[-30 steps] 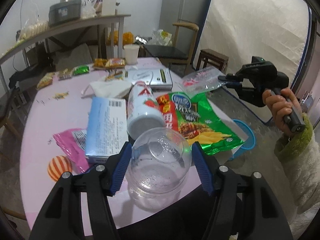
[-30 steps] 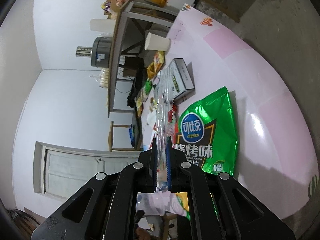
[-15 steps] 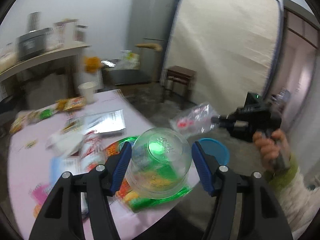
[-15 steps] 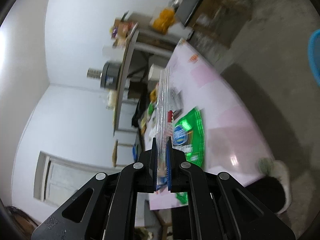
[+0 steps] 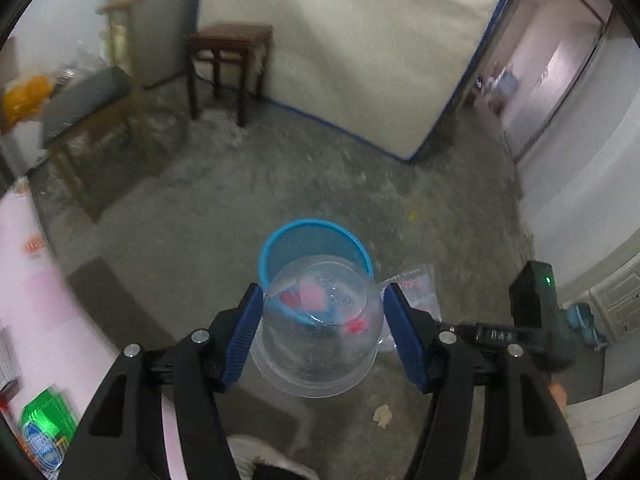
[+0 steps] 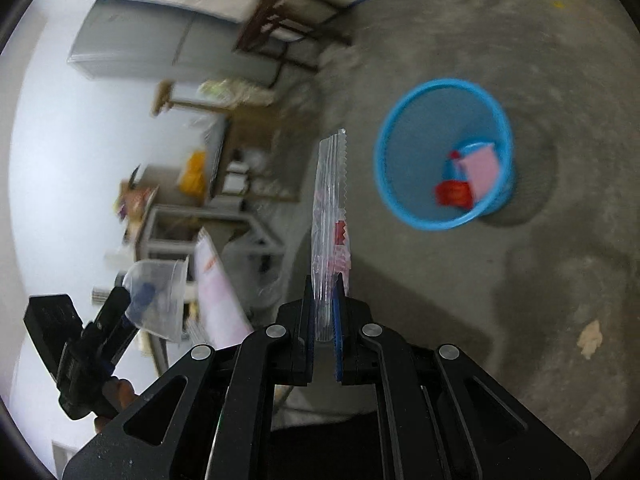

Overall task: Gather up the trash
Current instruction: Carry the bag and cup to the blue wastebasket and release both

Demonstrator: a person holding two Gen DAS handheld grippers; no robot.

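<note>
My left gripper (image 5: 324, 300) is shut on a clear plastic cup (image 5: 320, 344), its blue pads pressing both sides. It hangs over the concrete floor, and the blue mesh bin (image 5: 280, 240) shows just beyond and through the cup. My right gripper (image 6: 325, 284) is shut on a clear plastic wrapper (image 6: 332, 200) with red print, held upright to the left of the bin (image 6: 412, 184). Red and pink trash (image 6: 468, 180) lies in the bin. From the right wrist, the cup (image 6: 160, 292) appears at far left. From the left wrist, the wrapper (image 5: 416, 288) sticks out right of the cup.
The pink table edge (image 5: 36, 280) runs down the left, with a green snack bag (image 5: 44, 432) on it. A wooden stool (image 5: 228, 60) and a chair (image 5: 100, 120) stand behind, near a mattress (image 5: 360, 40) leaning on the wall. A paper scrap (image 5: 382, 414) lies on the floor.
Both grippers have swung away from the table to above the floor by the blue bin. The cup and the wrapper stayed gripped throughout.
</note>
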